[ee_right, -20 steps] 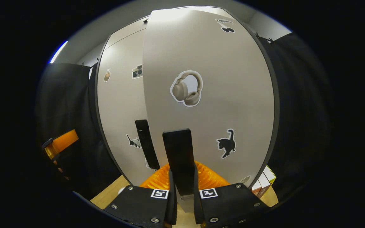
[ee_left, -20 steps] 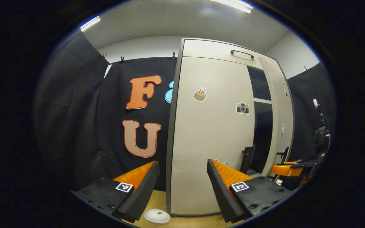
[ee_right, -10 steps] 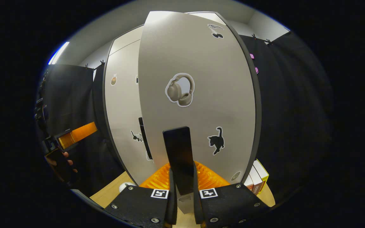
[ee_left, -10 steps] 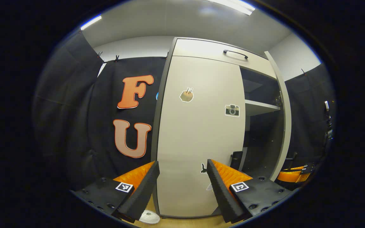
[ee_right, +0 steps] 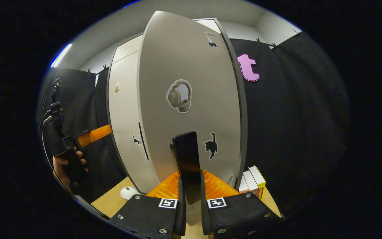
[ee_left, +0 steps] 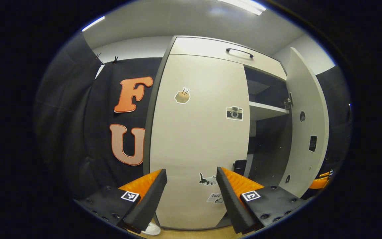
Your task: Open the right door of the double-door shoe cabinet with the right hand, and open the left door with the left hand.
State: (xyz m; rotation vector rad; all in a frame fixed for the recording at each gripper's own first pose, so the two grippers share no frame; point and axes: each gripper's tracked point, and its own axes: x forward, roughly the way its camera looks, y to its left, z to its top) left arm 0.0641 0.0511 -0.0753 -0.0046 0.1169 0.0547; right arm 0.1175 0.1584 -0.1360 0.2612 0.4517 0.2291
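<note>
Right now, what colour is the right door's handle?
Black handle, clearest in the right gripper view.

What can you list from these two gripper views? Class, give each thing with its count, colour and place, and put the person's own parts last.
Shoe cabinet: one, beige, against the booth wall.
Left door: one, beige, closed.
Right door: one, beige, swung open.
Right door handle: one, black, between the right gripper's fingers.
Shelf: one, pale, inside the open side.
Books: three, upright, right of the cabinet.
White round object: one, on the floor.
Left gripper: open, facing the left door.
Right gripper: shut on the handle.
Hand: one, holding the left gripper.
</note>
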